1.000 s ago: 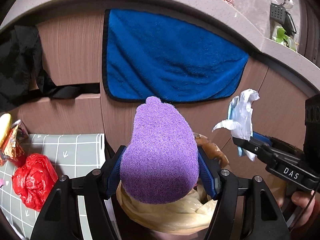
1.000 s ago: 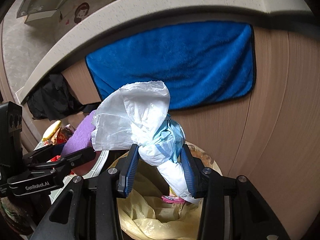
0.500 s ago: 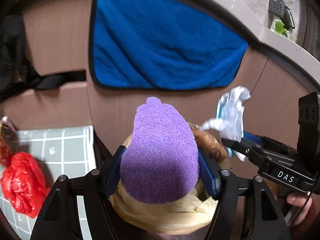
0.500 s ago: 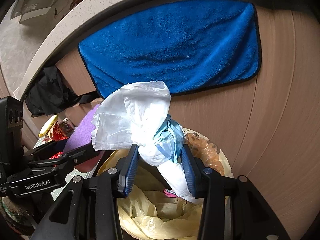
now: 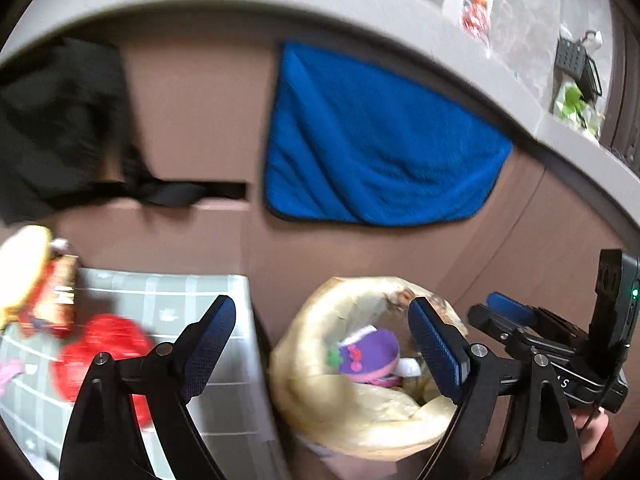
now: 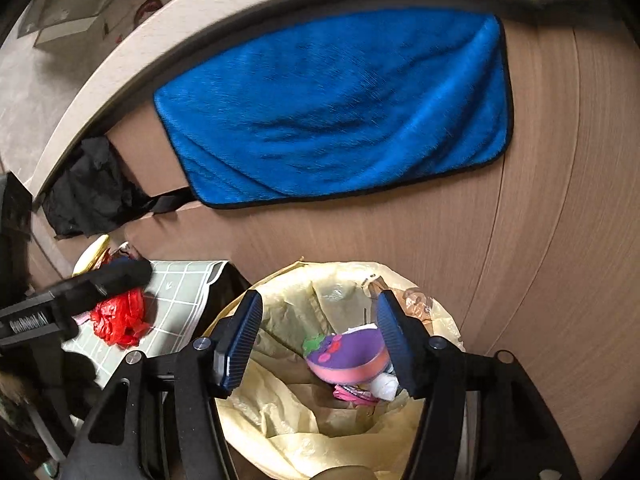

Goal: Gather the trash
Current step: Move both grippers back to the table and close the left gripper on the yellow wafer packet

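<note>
With both drops done, our left gripper (image 5: 322,350) and right gripper (image 6: 318,340) have just spread empty over the yellow-lined bin (image 6: 280,420); crumpled red plastic wrapper (image 5: 100,354) lies left on the checked mat (image 5: 224,404), nearer our left.

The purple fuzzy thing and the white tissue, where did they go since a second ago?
Both got dropped. The left gripper and right gripper have just been opening and are empty; the purple toy and tissue lie in the bin bag. The blue towel and red wrapper stayed put.
</note>
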